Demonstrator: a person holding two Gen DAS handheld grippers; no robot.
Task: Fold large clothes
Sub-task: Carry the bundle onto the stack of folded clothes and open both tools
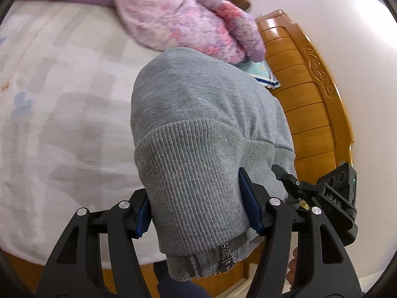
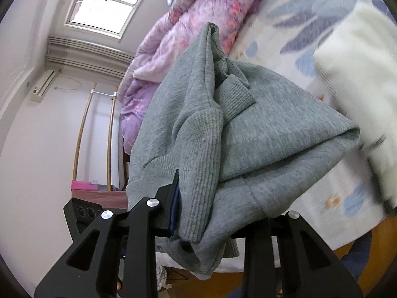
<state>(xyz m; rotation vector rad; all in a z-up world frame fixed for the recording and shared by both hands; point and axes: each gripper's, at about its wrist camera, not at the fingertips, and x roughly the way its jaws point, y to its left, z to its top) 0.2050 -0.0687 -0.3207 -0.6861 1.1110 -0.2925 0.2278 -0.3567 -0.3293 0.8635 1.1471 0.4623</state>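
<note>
A: Item one, hoodie (image 1: 198, 129). Location?

B: Grey, zip-front, bunched. Held off the bed (image 1: 62, 94) by both tools at once. In the left view it runs from the pads at 6 o'clock up toward 12, over the bed's edge, with the footboard (image 1: 310, 104) at 3.

A: Left gripper (image 1: 198, 213)?

B: Clamped on the ribbed hem; blue pads (image 1: 250, 203) press in from both sides, zipper hanging just below.

A: Right gripper (image 2: 223, 213)?

B: Closed on a thick wad of the same hoodie. One pad shows at 7 o'clock; the other is buried under cloth. Fabric spreads up to 12 and out to 3.

A: Which is nearer?

B: Neither; both are on it, and the right tool's body shows at 4 o'clock in the left view, just beside. Likely next: carry it toward 11, onto open sheet.

A: Other stock?

B: Quilt (image 1: 188, 17) at 12; white garment (image 2: 359, 94) at 2 in the right view.
</note>
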